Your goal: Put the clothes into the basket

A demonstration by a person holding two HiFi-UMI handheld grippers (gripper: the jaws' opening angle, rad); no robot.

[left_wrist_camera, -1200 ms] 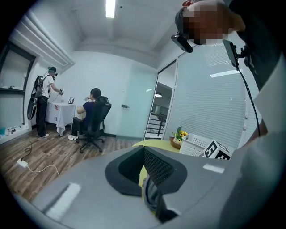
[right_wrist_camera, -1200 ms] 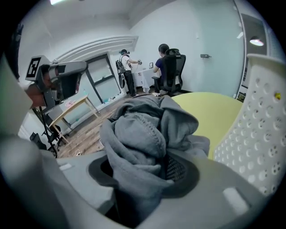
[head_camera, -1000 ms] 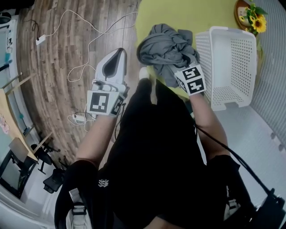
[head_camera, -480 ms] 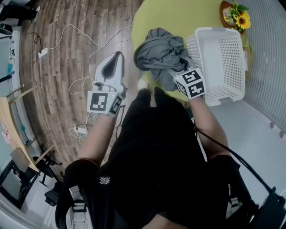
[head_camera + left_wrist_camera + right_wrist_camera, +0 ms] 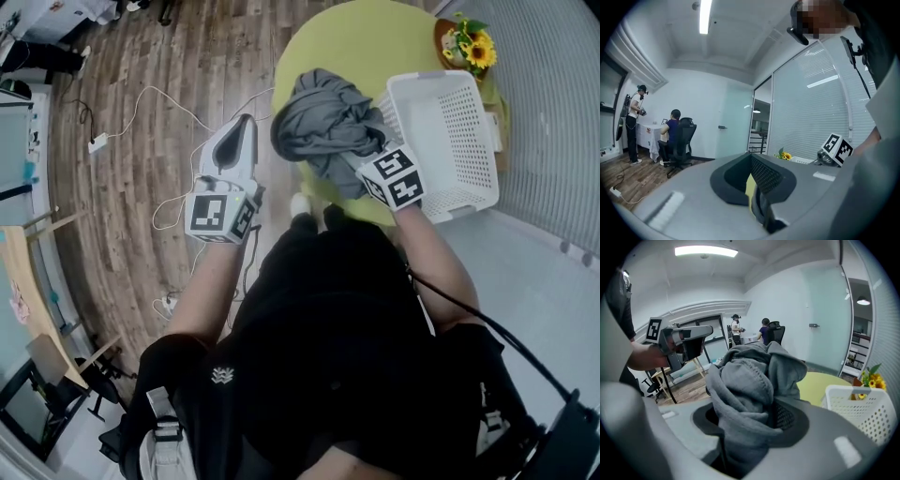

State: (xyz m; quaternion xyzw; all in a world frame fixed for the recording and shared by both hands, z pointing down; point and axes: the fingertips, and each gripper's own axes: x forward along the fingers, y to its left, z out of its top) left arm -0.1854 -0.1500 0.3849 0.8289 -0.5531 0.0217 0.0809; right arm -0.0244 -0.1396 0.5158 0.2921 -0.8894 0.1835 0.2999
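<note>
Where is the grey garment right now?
Head view: the grey garment is bunched in the right gripper's jaws, held over the yellow-green table's near edge, just left of the white basket and not inside it.

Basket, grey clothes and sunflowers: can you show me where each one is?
basket [image 5: 445,141], head view, on its bare white inside with the little holes.
grey clothes [image 5: 319,117], head view, on the middle of the bunched-up cloth.
sunflowers [image 5: 473,52], head view, on the yellow blooms.
</note>
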